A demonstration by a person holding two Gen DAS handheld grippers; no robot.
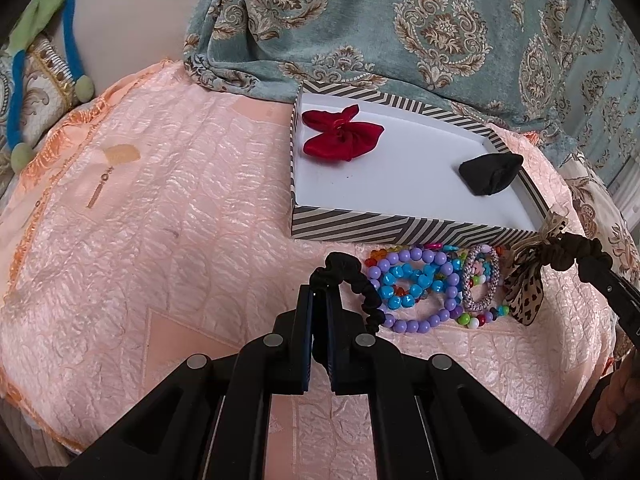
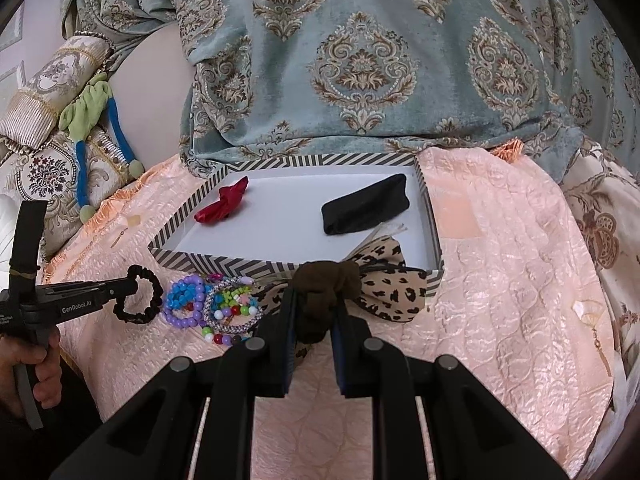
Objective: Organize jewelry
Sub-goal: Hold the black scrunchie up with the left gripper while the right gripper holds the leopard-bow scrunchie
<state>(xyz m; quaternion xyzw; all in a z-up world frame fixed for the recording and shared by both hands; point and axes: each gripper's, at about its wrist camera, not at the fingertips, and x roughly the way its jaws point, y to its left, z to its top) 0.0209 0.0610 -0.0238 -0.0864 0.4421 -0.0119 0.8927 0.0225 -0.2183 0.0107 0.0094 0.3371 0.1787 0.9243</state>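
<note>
A striped box (image 1: 400, 232) (image 2: 224, 262) with a white floor holds a red bow (image 1: 340, 136) (image 2: 224, 202) and a black cloth piece (image 1: 492, 174) (image 2: 366, 204). In front of it lies a pile of bead bracelets (image 1: 424, 292) (image 2: 216, 304). My left gripper (image 1: 320, 292) (image 2: 120, 290) is shut on a black scrunchie (image 1: 360, 280) (image 2: 140, 300), left of the pile. My right gripper (image 2: 314, 300) (image 1: 600, 276) is shut on a brown scrunchie with a leopard-print bow (image 2: 384, 292) (image 1: 524, 292), held at the box's near right corner.
Everything rests on a peach quilted bedspread (image 1: 160, 240) (image 2: 500, 280). A teal patterned blanket (image 1: 440, 28) (image 2: 360, 60) rises behind the box. Cushions and a blue-and-green cloth toy (image 2: 92, 128) (image 1: 24, 92) lie at the left. A small earring (image 1: 100, 188) lies on the spread.
</note>
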